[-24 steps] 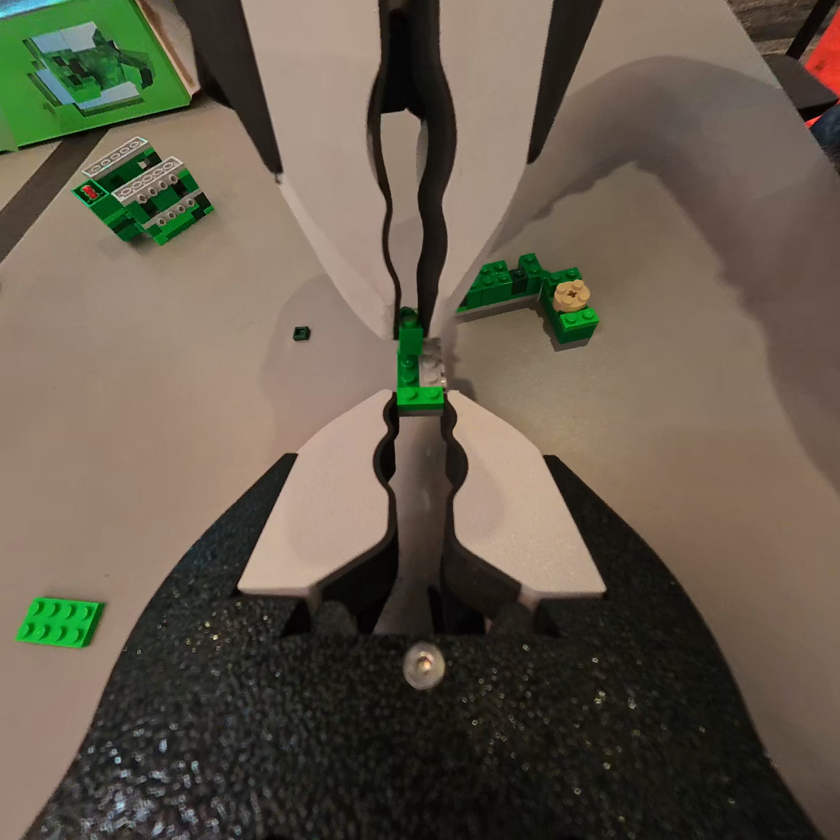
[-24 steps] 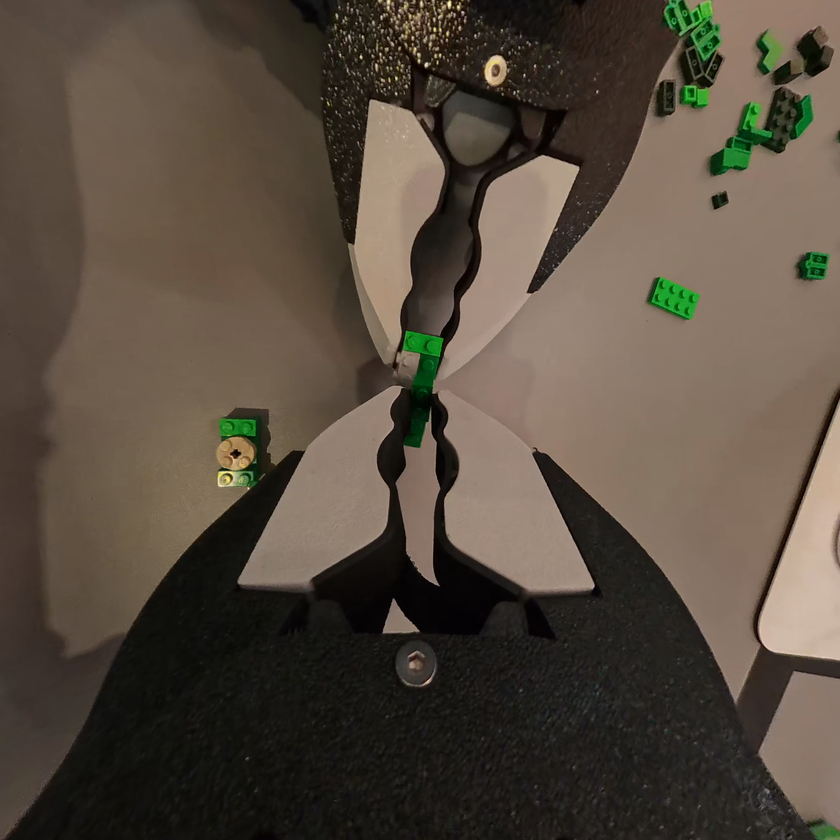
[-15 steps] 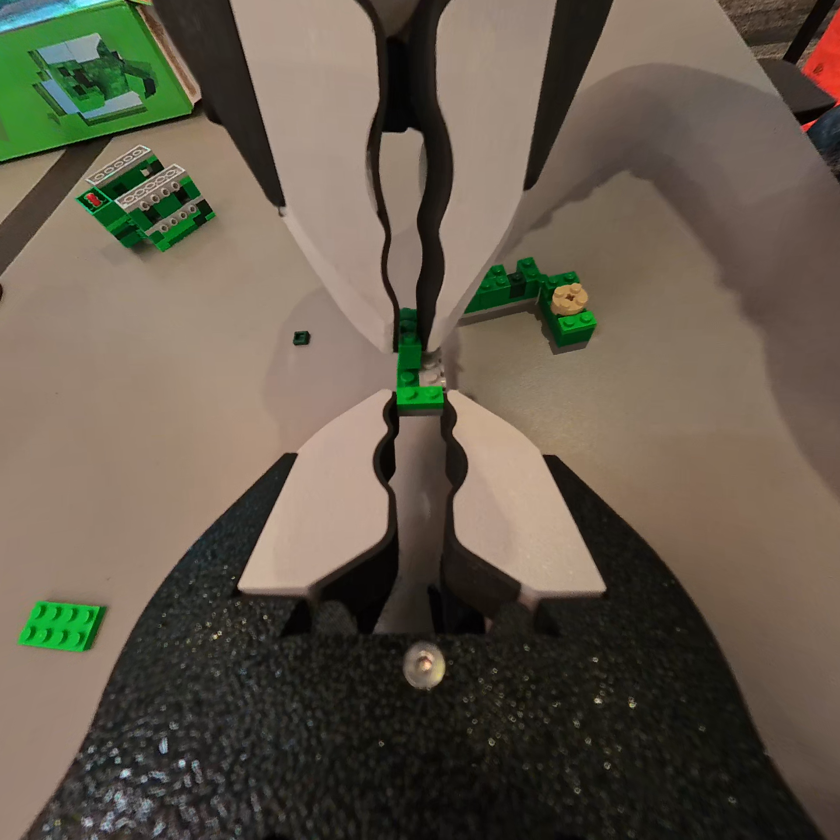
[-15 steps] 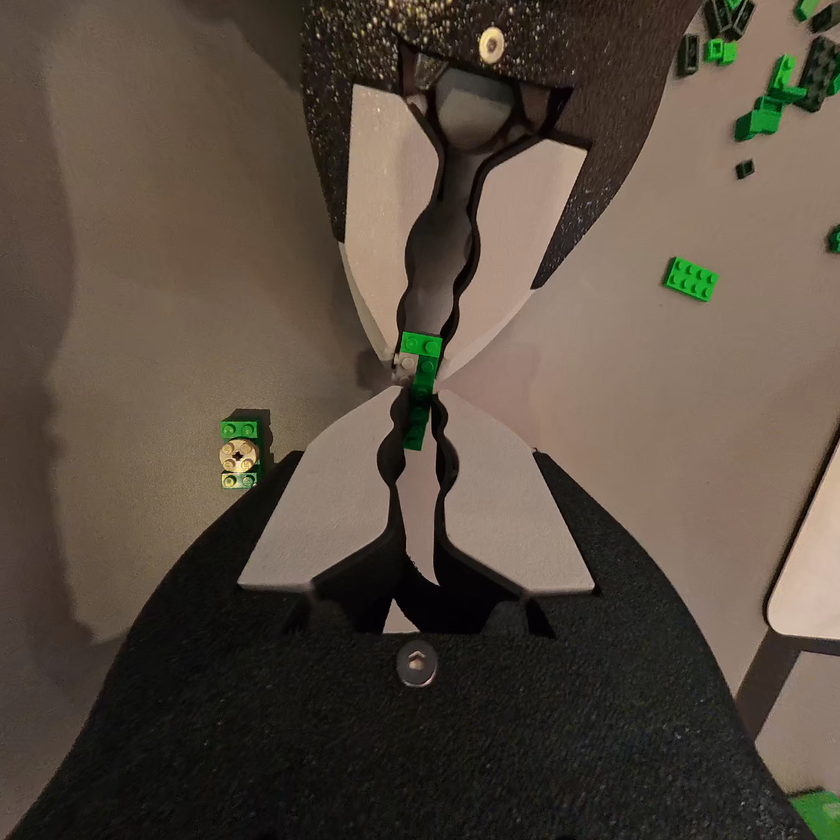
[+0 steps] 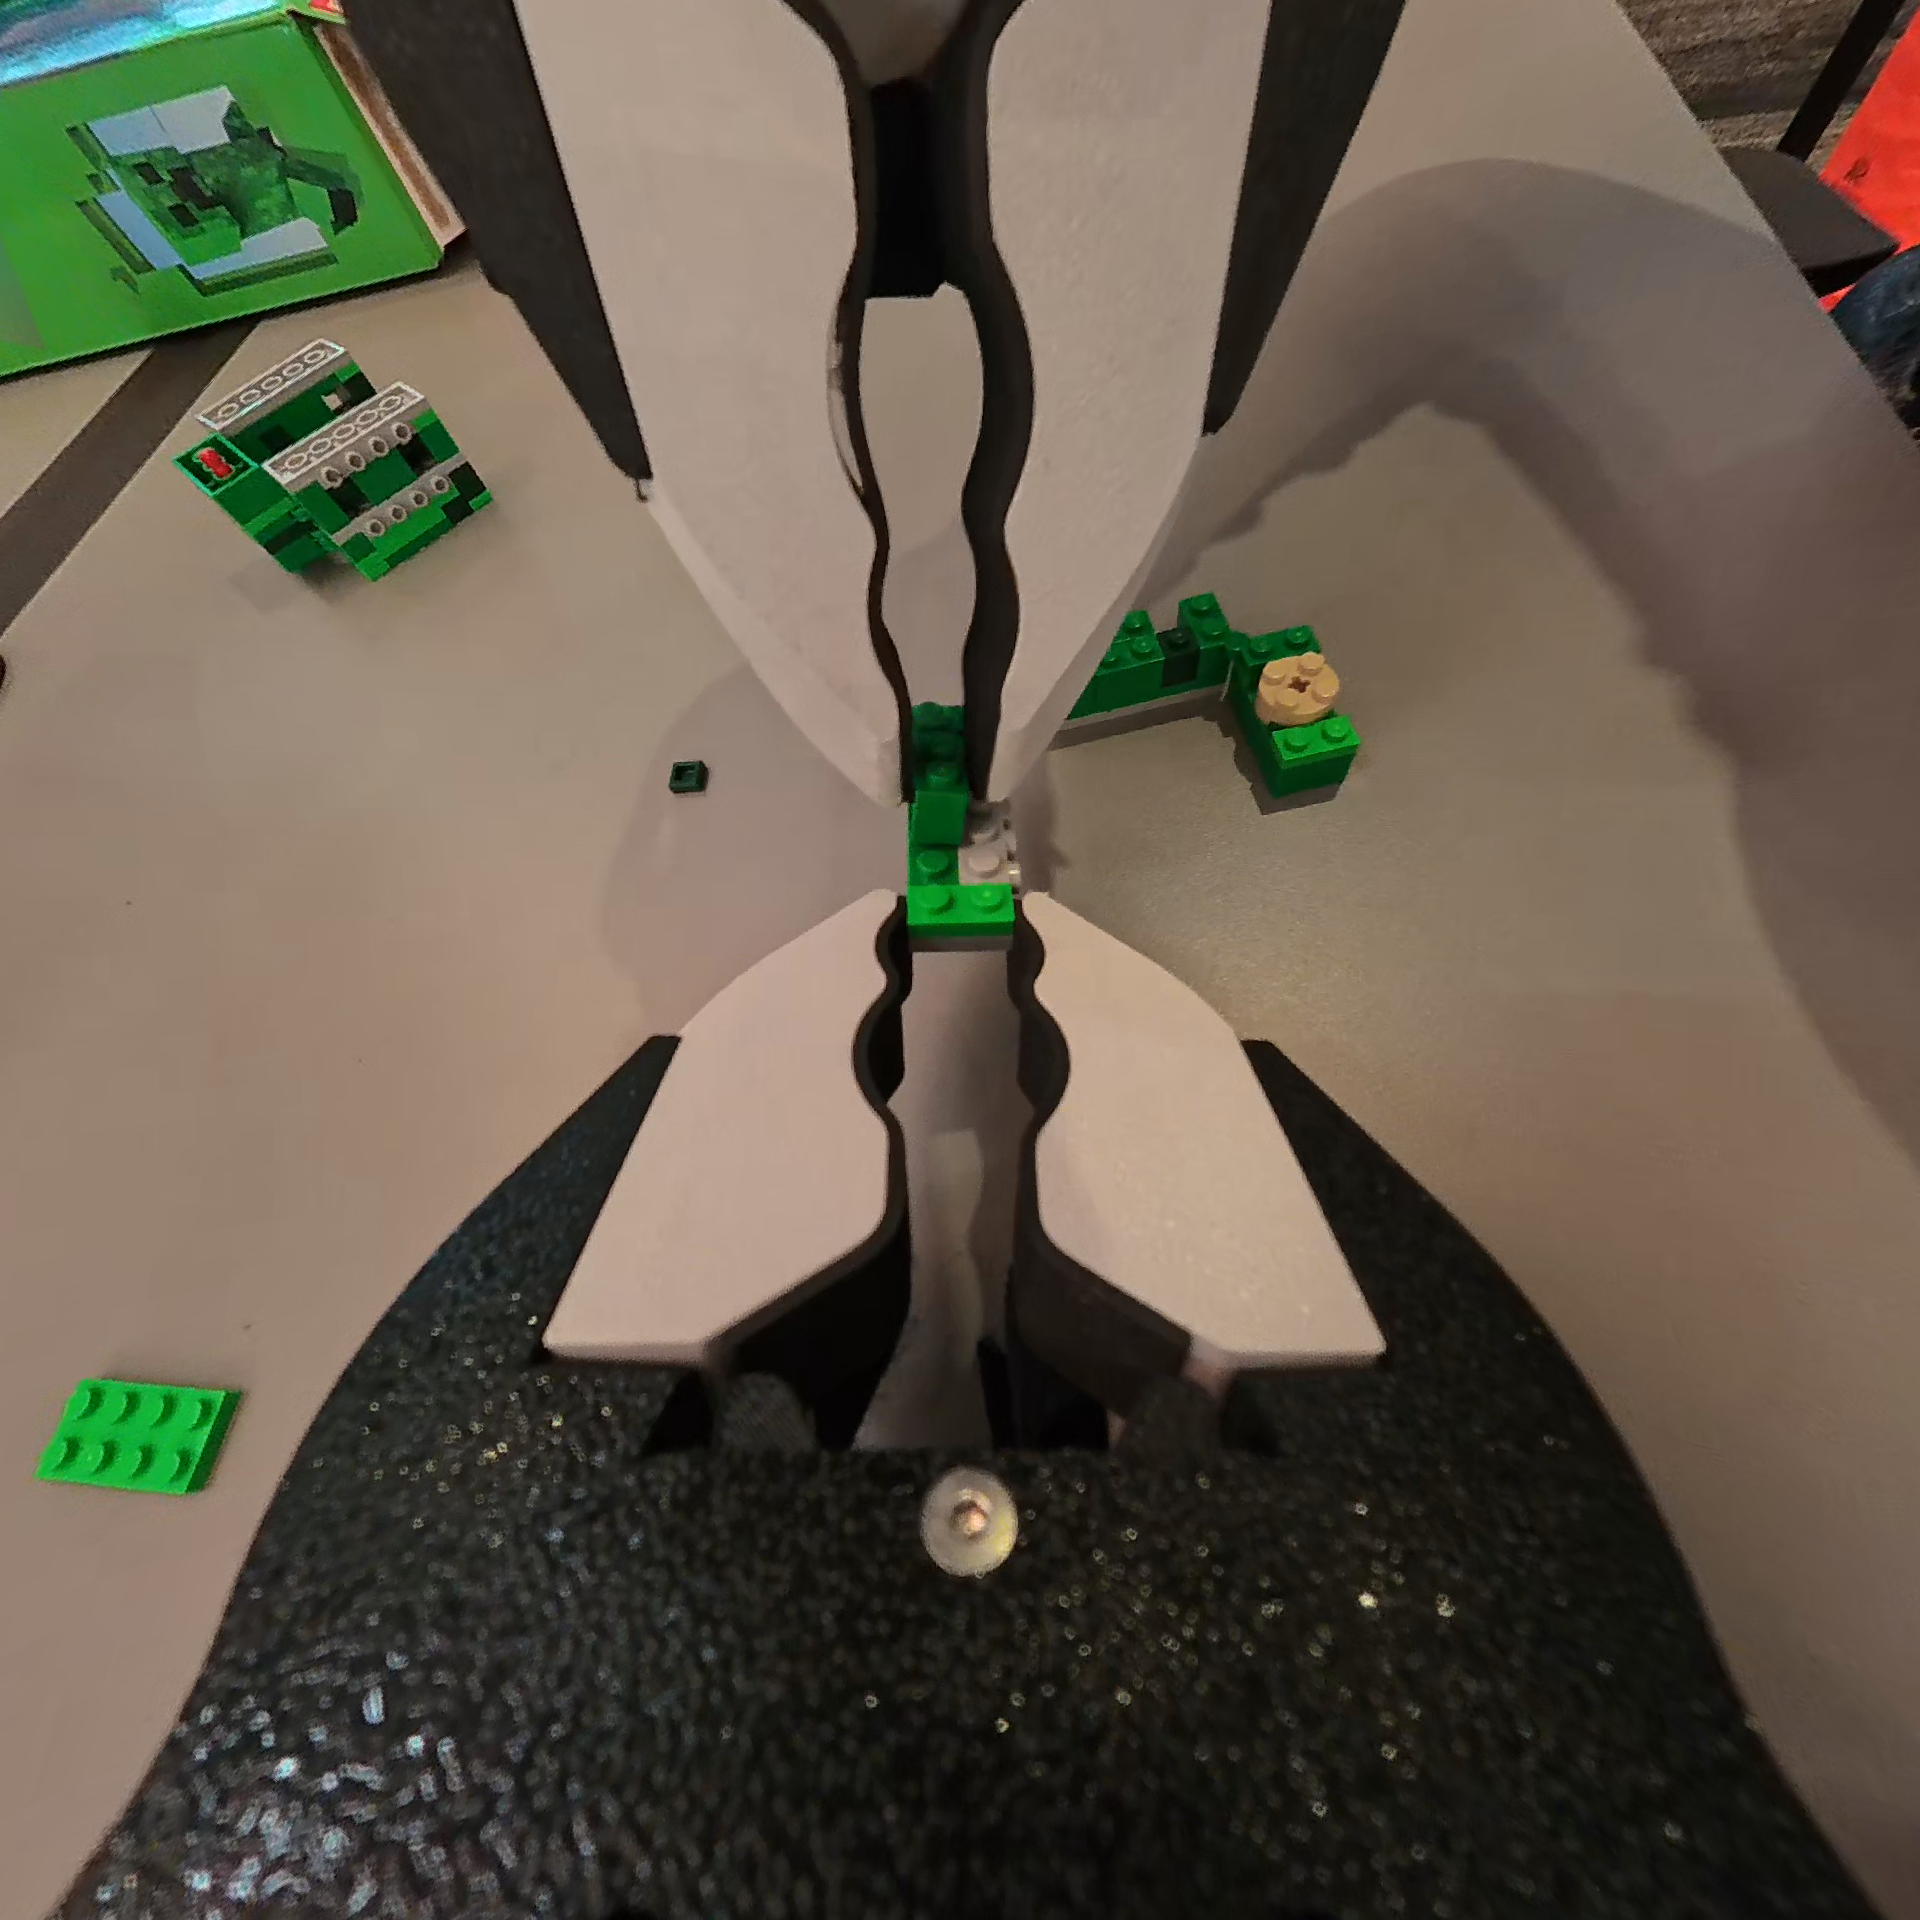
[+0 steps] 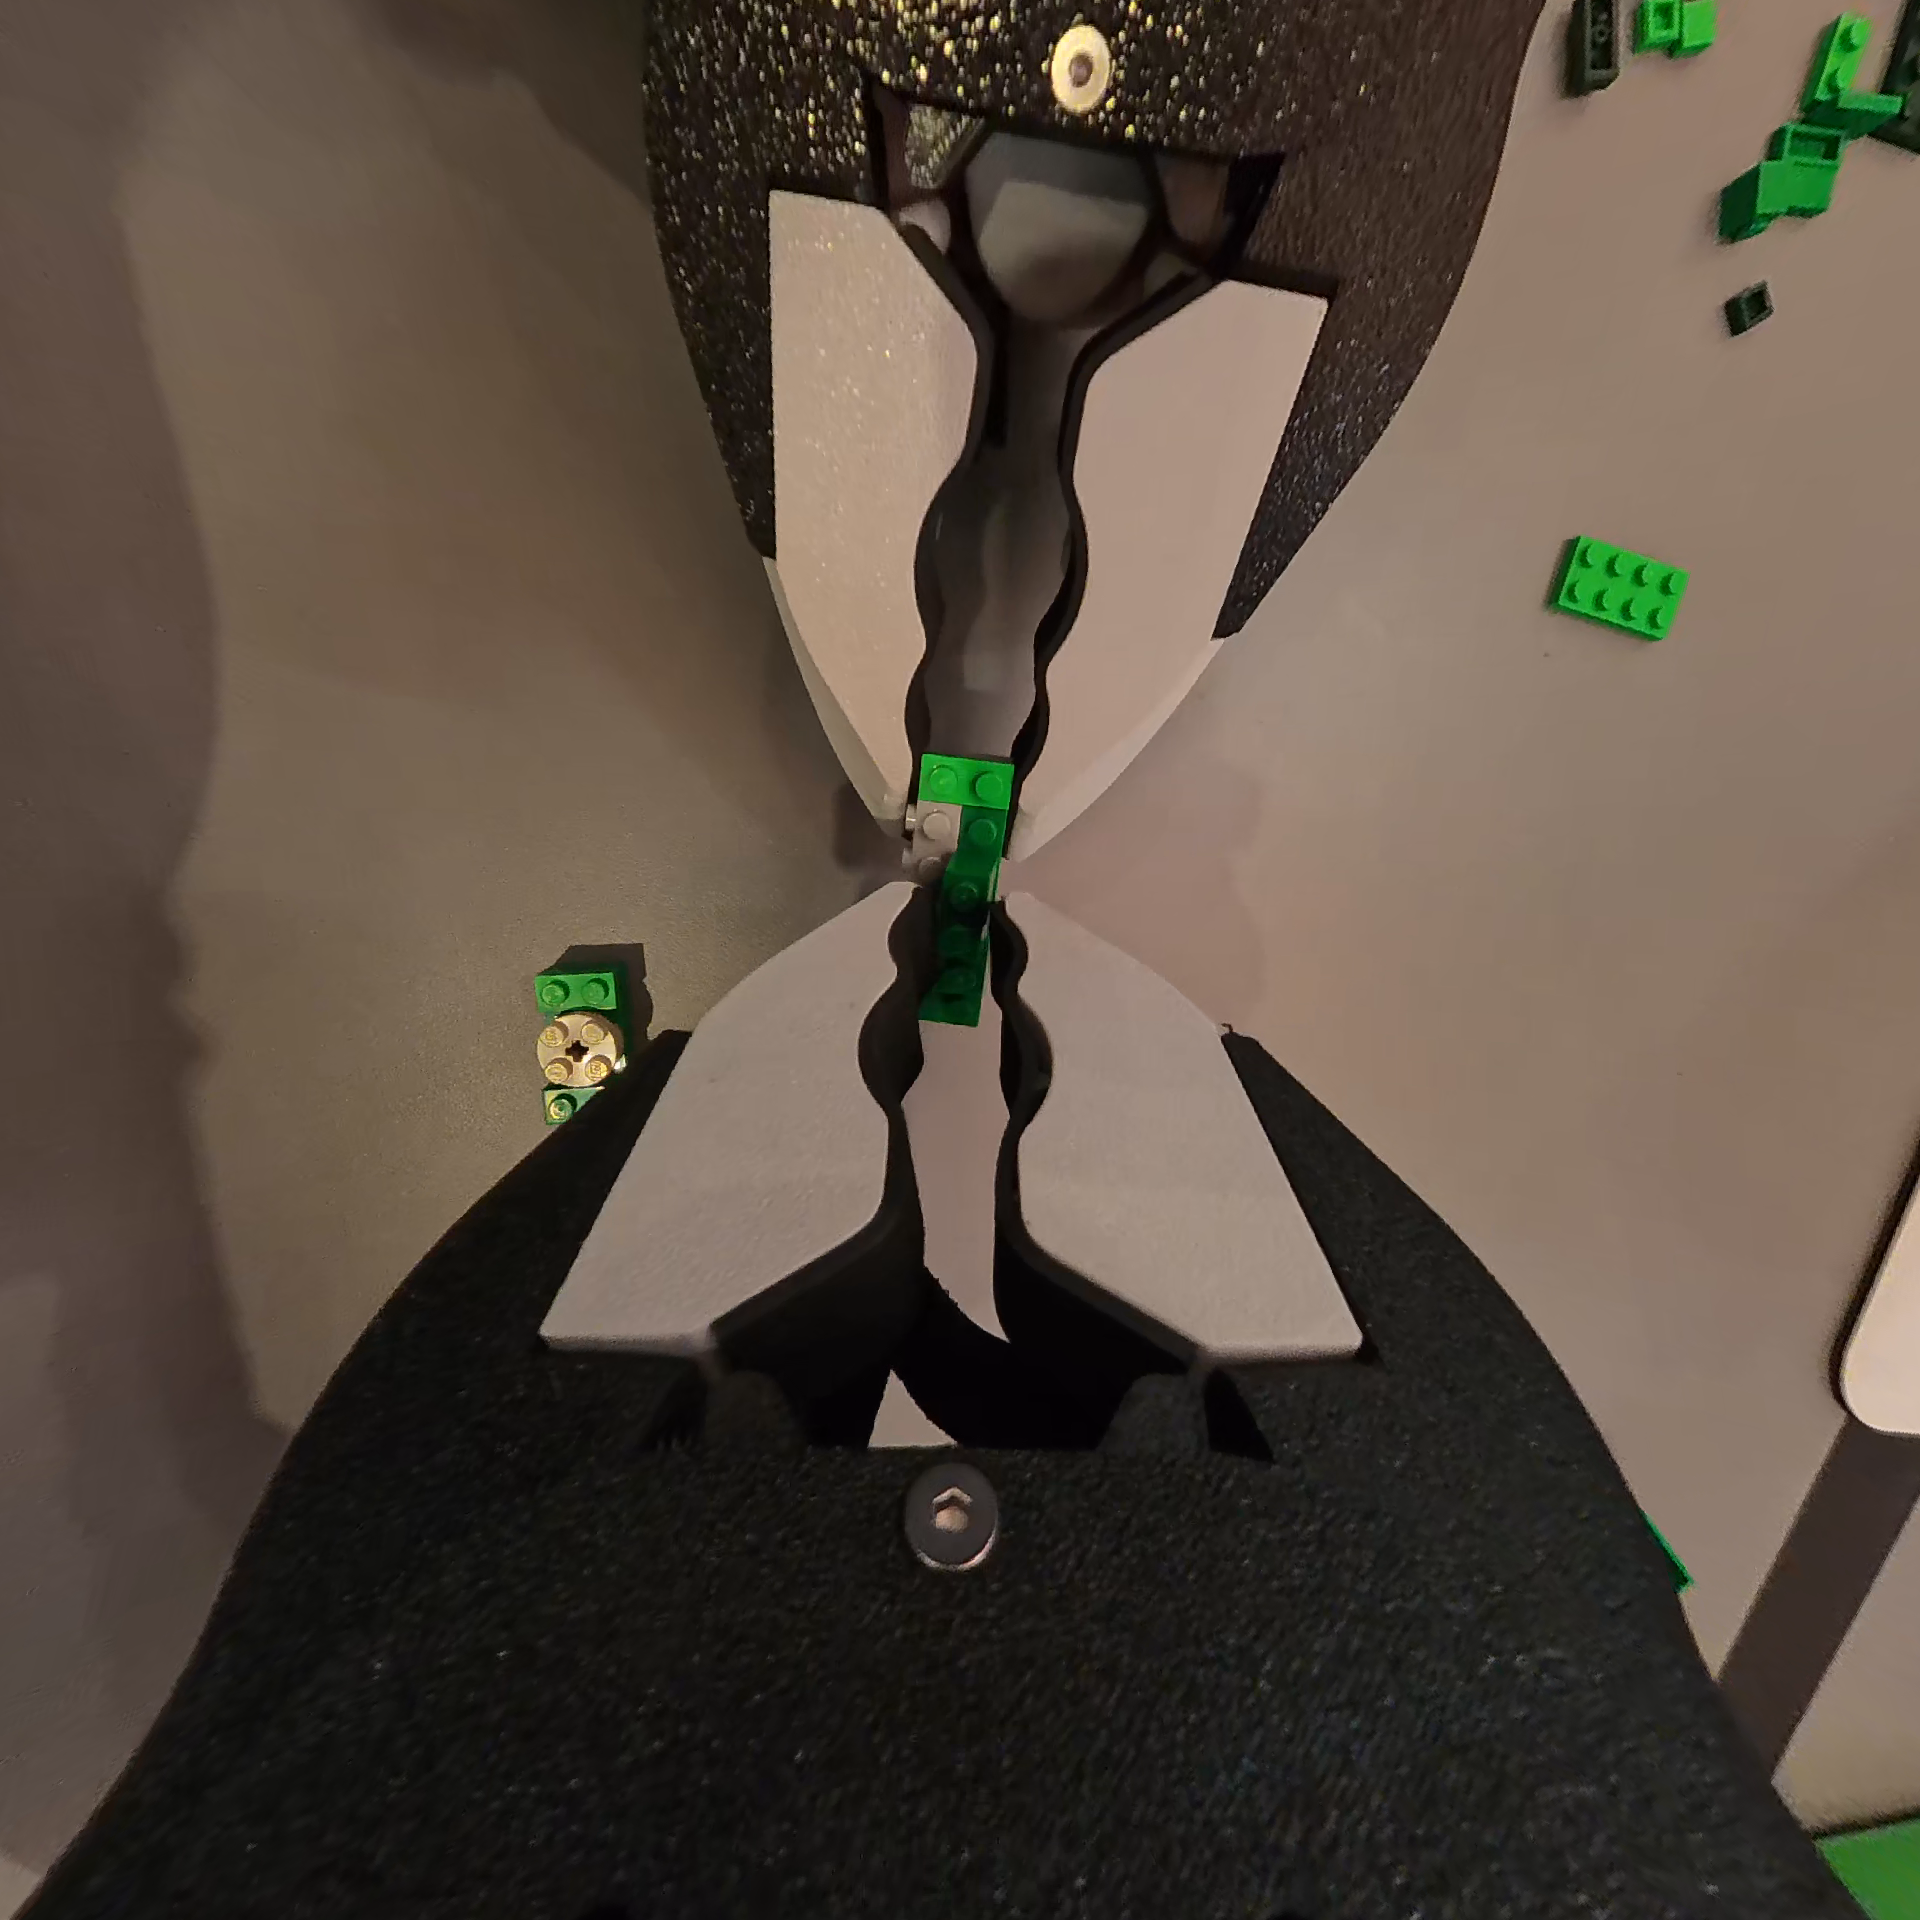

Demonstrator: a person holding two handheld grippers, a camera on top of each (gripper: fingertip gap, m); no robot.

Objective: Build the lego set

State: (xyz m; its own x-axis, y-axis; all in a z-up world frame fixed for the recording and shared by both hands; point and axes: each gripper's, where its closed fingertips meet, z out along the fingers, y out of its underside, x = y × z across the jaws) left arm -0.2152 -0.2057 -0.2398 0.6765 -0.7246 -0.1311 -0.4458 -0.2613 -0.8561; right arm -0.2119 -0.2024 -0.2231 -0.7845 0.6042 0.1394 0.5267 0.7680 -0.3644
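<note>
L wrist view only: green box (image 5: 197, 177) far left, green/grey block build (image 5: 343, 468) beside it, L-shaped build w/ tan round stud (image 5: 1216, 686) right of center.

R wrist view only: loose brick pile (image 6: 1808, 135) top right.

Both show the green 2x4 plate (image 5: 135, 1439) on the grey table (image 5: 416, 935).

Left gripper (image 5: 961, 914) and right gripper (image 6: 951, 935) meet tip-to-tip, pointing at each other, both clamped on the same small green/grey assembly (image 5: 961, 862), one at each end, held above the table.
</note>
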